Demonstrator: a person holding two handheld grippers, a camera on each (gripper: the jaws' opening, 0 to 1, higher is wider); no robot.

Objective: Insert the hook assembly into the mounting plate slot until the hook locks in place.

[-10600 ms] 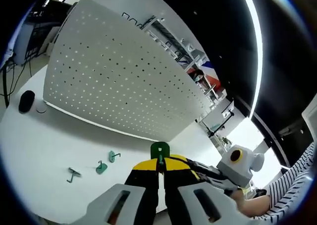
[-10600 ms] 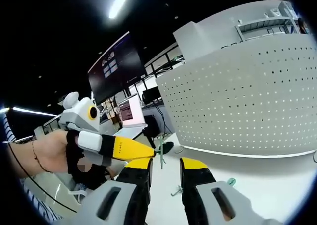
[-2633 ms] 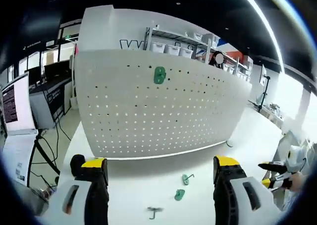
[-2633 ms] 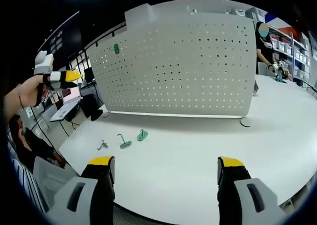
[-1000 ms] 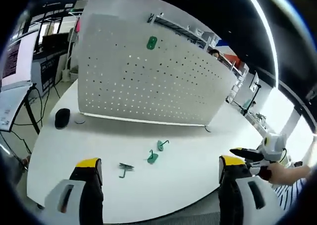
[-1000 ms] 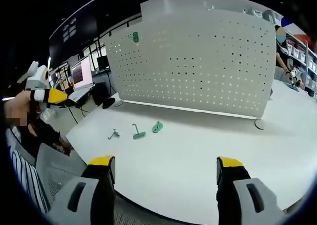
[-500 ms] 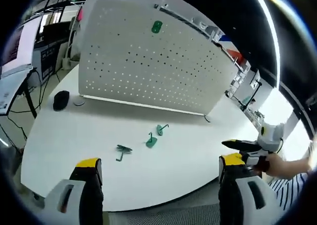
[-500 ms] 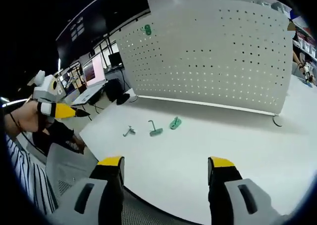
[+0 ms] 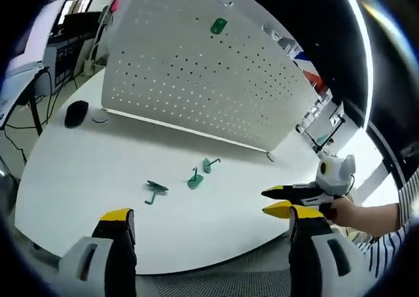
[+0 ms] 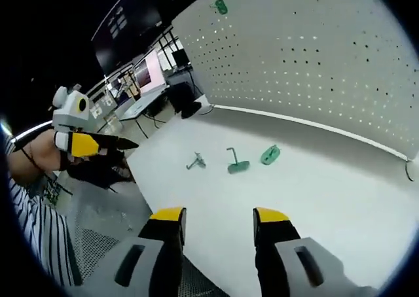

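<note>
Since a second ago: right tool jaws narrowed from wide to a small gap, holding nothing; left tool unchanged, jaws wide apart and empty, both drawn back over the near edge of the white surface. One green hook sits mounted high on the perforated mounting plate, so the insertion looks complete. Three loose hooks lie mid-surface, well apart from both tools.

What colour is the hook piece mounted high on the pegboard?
Green. The mounted hook piece on the white pegboard shows best in the left gripper view.
</note>
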